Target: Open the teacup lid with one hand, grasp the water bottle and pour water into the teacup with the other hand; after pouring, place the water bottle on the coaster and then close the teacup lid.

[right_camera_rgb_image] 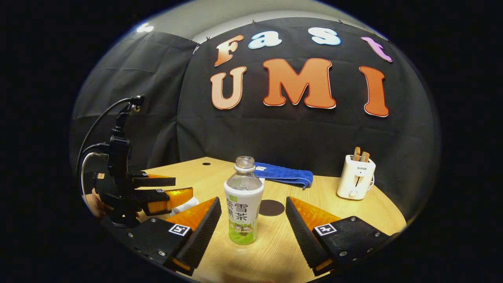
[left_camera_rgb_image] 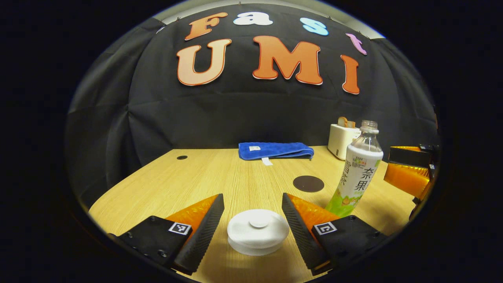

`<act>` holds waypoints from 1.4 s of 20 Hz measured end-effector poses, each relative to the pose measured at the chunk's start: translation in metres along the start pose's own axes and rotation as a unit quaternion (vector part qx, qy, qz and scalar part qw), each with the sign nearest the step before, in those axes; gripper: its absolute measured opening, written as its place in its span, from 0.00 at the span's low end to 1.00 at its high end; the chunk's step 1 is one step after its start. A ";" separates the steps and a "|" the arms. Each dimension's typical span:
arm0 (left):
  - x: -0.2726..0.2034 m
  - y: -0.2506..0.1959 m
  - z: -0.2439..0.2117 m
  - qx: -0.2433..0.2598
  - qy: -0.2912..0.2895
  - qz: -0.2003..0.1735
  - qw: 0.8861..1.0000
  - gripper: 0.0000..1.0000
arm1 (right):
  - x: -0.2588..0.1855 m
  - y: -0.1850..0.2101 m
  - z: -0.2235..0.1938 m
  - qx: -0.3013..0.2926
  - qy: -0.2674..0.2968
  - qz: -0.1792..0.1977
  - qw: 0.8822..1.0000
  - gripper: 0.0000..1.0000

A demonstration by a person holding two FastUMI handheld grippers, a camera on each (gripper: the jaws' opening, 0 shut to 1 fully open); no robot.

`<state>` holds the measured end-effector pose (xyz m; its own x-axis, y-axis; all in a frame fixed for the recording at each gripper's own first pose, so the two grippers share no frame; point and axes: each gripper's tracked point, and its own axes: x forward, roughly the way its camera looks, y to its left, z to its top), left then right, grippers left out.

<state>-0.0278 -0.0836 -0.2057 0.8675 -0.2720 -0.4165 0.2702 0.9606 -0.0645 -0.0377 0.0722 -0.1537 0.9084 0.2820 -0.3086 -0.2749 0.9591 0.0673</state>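
Item count on the desk (right_camera_rgb_image: 353,212): one water bottle (right_camera_rgb_image: 243,204), uncapped; one lidded teacup (left_camera_rgb_image: 257,232); one round dark coaster (left_camera_rgb_image: 308,183); one blue towel (left_camera_rgb_image: 275,150) at the far edge; one white toaster (right_camera_rgb_image: 356,177), apparently holding two slices. Grippers: two, left gripper (left_camera_rgb_image: 251,224) and right gripper (right_camera_rgb_image: 251,226).

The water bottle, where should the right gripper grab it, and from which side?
Probably the labelled middle of the water bottle, approached level from the front. It stands upright and uncapped between the open right gripper fingers; the body is straight there, the neck narrower.
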 end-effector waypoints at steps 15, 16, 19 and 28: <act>0.017 -0.011 -0.019 0.061 0.025 0.001 0.998 0.45 | 0.012 -0.006 -0.023 0.012 0.024 0.003 1.000 0.98; 0.014 -0.007 -0.015 0.061 0.018 0.012 0.998 0.46 | 0.012 -0.007 -0.023 0.014 0.024 0.002 1.000 0.98; 0.017 -0.007 -0.015 0.059 0.019 0.008 0.998 0.36 | 0.013 -0.009 -0.025 0.017 0.026 0.001 1.000 0.98; 0.007 -0.001 0.012 0.050 -0.025 0.011 0.998 0.29 | 0.028 0.003 -0.031 0.015 0.039 0.011 0.999 0.98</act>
<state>-0.0166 -0.0875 -0.1974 0.8928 -0.2563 -0.3703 0.2896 0.9565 0.0363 -0.0230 0.0826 -0.1916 0.8741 0.3022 -0.3803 -0.2847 0.9531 0.1030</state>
